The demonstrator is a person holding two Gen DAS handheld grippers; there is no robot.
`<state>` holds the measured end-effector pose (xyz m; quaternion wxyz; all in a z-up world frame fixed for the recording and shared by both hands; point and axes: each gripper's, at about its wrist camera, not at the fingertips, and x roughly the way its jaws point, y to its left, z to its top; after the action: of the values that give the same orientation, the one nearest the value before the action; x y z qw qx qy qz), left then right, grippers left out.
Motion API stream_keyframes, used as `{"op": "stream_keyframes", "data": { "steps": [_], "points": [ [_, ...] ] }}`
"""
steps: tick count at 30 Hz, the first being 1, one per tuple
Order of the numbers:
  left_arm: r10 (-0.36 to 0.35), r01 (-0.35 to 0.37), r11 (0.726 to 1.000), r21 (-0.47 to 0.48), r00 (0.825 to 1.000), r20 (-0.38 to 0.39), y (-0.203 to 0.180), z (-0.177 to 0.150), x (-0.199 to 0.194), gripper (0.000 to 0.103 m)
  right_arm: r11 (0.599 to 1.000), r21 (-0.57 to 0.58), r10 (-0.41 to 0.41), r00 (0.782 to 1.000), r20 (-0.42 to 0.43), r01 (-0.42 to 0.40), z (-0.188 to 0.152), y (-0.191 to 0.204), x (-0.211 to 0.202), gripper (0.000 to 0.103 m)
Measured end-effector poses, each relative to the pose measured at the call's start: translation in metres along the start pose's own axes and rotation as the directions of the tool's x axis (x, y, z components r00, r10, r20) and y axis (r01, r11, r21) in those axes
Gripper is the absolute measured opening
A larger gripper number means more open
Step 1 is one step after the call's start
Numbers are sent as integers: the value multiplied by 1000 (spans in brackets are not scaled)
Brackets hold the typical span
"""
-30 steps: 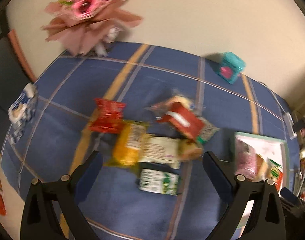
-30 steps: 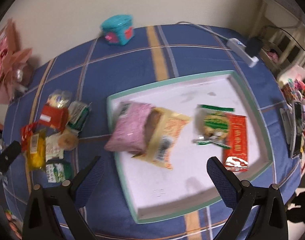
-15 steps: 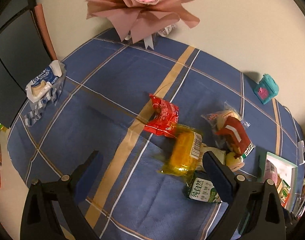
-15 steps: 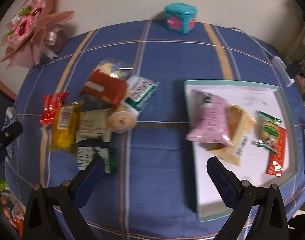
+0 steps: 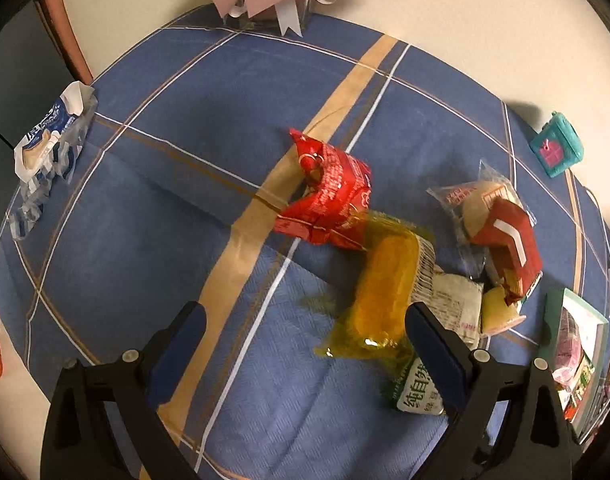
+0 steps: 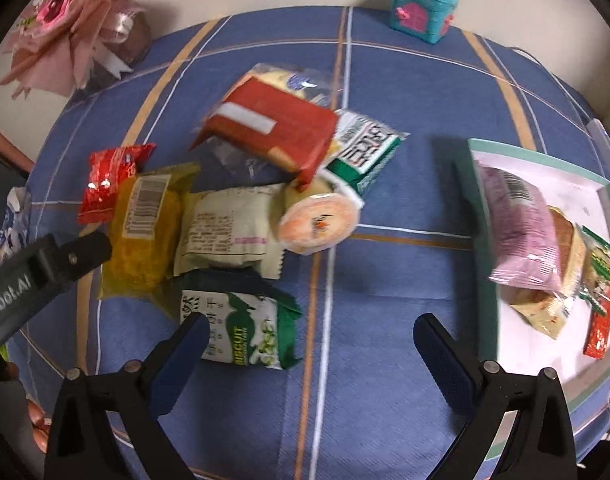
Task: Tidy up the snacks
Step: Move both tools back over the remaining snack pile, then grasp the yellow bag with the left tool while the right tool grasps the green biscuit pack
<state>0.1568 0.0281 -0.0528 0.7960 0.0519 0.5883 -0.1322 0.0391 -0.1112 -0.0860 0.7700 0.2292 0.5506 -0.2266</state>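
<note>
Left tool [image 5: 303,326]: jaws spread wide, nothing held; it hovers over the blue plaid cloth surface [image 5: 177,216], its right finger beside the yellow packet.
Right tool [image 6: 307,330]: also wide open and empty, poised over bare cloth between the heap and the tray, its left finger above the green-and-white biscuit packet [image 6: 245,330].
Loose snacks: a heap near the middle of the surface, packets overlapping one another.
Filled part: a shallow white tray with a pale green rim [image 6: 475,200] at the right edge of the surface, holding a pink crinkly bag [image 6: 519,232], a tan bag and small green and red sachets.
Yellow translucent cake packet [image 5: 385,292]: soft and light by its look; the glossy film is likely to slip, so pinch across the padded middle, gently, since the cake would crush.
Red foil pouch [image 5: 329,196]: puffed, crinkled, springy; a grip across its belly seems surest.
Red cardboard box with a white stripe [image 6: 269,128]: stiff, flat-sided, tilted atop the heap; probably the easiest hold, across its short faces.
White paper-like wrapper [image 6: 229,234]: matte, pillow-shaped, pinned under its neighbours.
Round orange-topped cup [image 6: 317,220]: smooth and on its side; it may roll.
Far edge: pink paper bouquet [image 6: 65,28] and teal box [image 6: 421,8].
</note>
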Motion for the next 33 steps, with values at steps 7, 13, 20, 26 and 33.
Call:
{"op": "stream_keyframes", "data": {
  "steps": [7,13,20,26,33],
  "points": [
    [2,-2,1000,-14,1000,17,7,4,-3,100,998,-61,17,1000,3,-17,-4,29,8,103],
    [5,-4,1000,-30,1000,31,14,6,-7,100,996,-89,24,1000,-10,-25,-8,48,22,103],
    [-4,5,999,-41,999,39,15,7,-9,100,998,-61,7,1000,-30,-8,-6,42,38,103],
    [-20,21,999,-24,999,39,8,7,-10,100,997,-76,-3,1000,-26,1,-11,42,43,103],
    [-48,48,999,-2,998,37,-6,9,-9,100,999,-25,-29,999,-42,28,-5,15,43,103]
  ]
}}
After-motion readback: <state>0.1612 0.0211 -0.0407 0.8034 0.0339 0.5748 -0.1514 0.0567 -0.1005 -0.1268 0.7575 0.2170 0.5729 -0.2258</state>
